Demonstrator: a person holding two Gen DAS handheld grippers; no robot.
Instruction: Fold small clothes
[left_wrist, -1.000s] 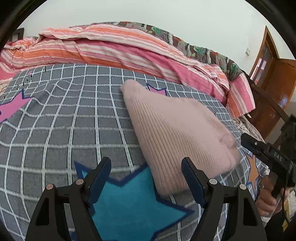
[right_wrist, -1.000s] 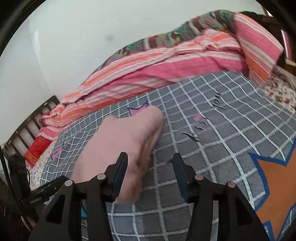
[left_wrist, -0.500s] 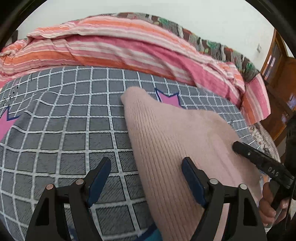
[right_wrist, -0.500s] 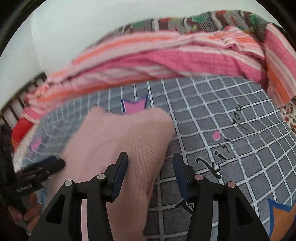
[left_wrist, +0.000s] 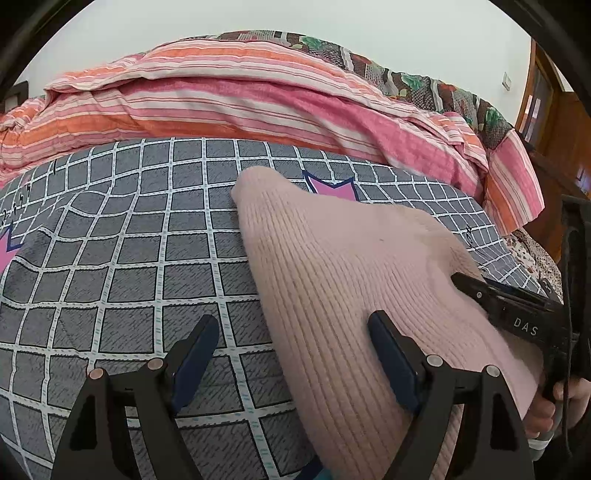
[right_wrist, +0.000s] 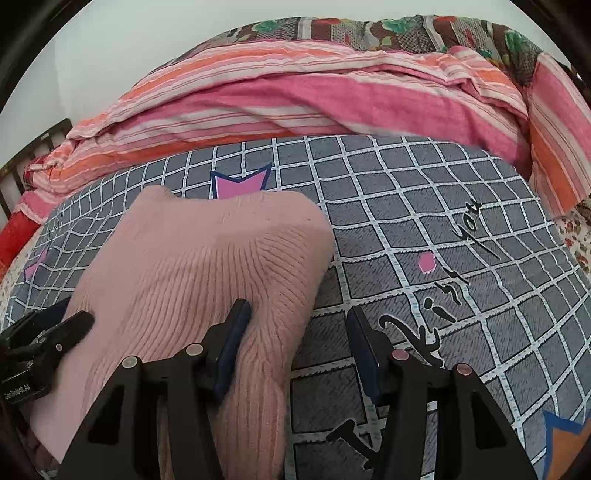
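1. Grey checked sheet (left_wrist: 122, 266) with white grid lines covers the bed; it carries pink and blue star shapes and black handwriting print.
2. Pink and orange striped quilt (left_wrist: 229, 99) lies bunched along the far side of the sheet, against the pale wall. A dark flowered cover (right_wrist: 369, 31) shows behind it.
3. Pink ribbed knit (left_wrist: 332, 280), a small folded garment, lies on the sheet, near the middle of the bed. Its far corner covers part of a pink star (right_wrist: 238, 182).
4. Left gripper (left_wrist: 291, 354) hovers over the near left edge of the knit. Its jaws stand wide and are opening. One finger is over the bare sheet, the other over the knit. The edge of the knit is between them, but the pads do not press it.
5. Right gripper (right_wrist: 297, 343) is at the right edge of the knit, jaws about half apart. Its left finger lies on the knit and dents it a little; the right finger is over the sheet. A fold of the knit is between them, not squeezed.
6. A hand (left_wrist: 561, 402) holds the right gripper's handle at the lower right of the left view.
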